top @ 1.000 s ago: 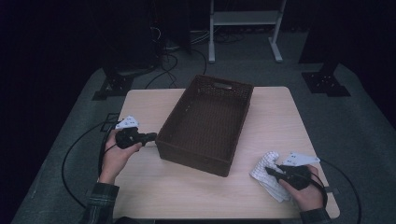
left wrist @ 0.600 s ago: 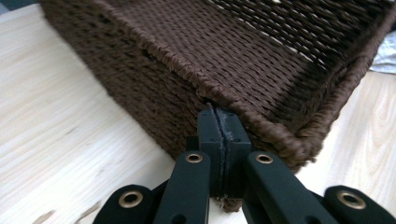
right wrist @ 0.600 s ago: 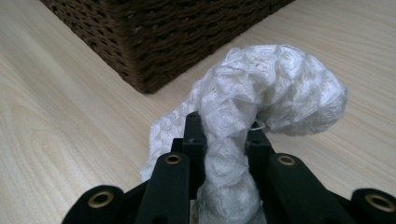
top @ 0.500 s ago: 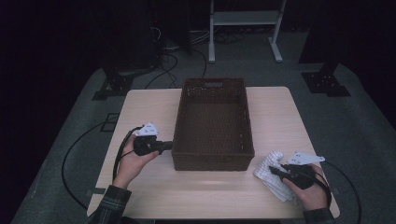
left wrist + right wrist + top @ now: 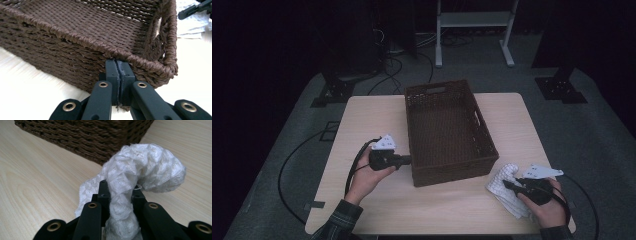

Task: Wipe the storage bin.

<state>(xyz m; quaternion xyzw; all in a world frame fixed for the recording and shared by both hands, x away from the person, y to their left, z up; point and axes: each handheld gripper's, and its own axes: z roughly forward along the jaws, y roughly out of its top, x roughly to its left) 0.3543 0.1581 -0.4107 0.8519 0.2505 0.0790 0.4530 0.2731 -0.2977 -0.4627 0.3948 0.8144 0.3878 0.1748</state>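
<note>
A brown woven basket (image 5: 452, 174) stands mid-table, its long sides running away from me. My left gripper (image 5: 408, 160) is shut, and its closed tips (image 5: 117, 66) press against the basket's (image 5: 62, 57) left side wall just under the rim near the front corner. Nothing is between its jaws. My right gripper (image 5: 506, 185) lies at the front right, shut on a white textured cloth (image 5: 508, 176). In the right gripper view the cloth (image 5: 147, 170) bunches up from between the jaws of this gripper (image 5: 120, 192) and curls over, with the basket (image 5: 95, 135) close behind it.
The light wooden table (image 5: 372, 115) has bare room left of the basket and along the front edge. Black cables trail off the left side onto the grey floor. A white frame stand (image 5: 474, 20) is far behind. The basket is empty inside.
The basket has turned from a skewed angle to nearly square with the table, while my left gripper moved right and forward along its side. The right gripper kept hold of the cloth, barely moving.
</note>
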